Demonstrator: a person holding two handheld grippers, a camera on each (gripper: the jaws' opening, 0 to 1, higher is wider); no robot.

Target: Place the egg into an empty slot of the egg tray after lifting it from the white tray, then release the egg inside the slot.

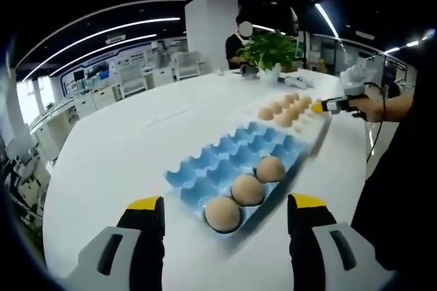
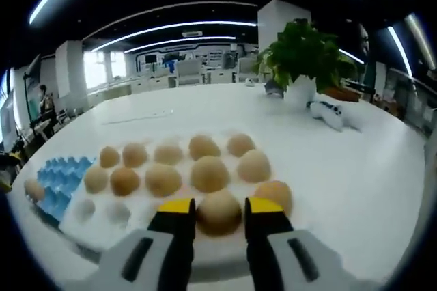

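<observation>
Right tongs (image 2: 220, 217) flank an egg (image 2: 218, 210) on the white tray (image 2: 102, 229); left tongs (image 1: 225, 210) apart.

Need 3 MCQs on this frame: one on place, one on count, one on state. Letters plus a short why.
1. Where is the right gripper?
A. Over the blue egg tray
B. At an egg in the white tray
C. Beside the potted plant

2. How many eggs sit in the blue egg tray in the left gripper view?
A. One
B. Three
C. Six

3. What state is the left gripper in?
A. Open and holding nothing
B. Shut on an egg
C. Shut on the tray's edge

Key: 1 B, its jaws flank an egg at the near edge of the white tray. 2 B, three eggs line the near edge, and the other slots are bare. 3 A, its jaws stand wide apart with nothing between them.
</observation>
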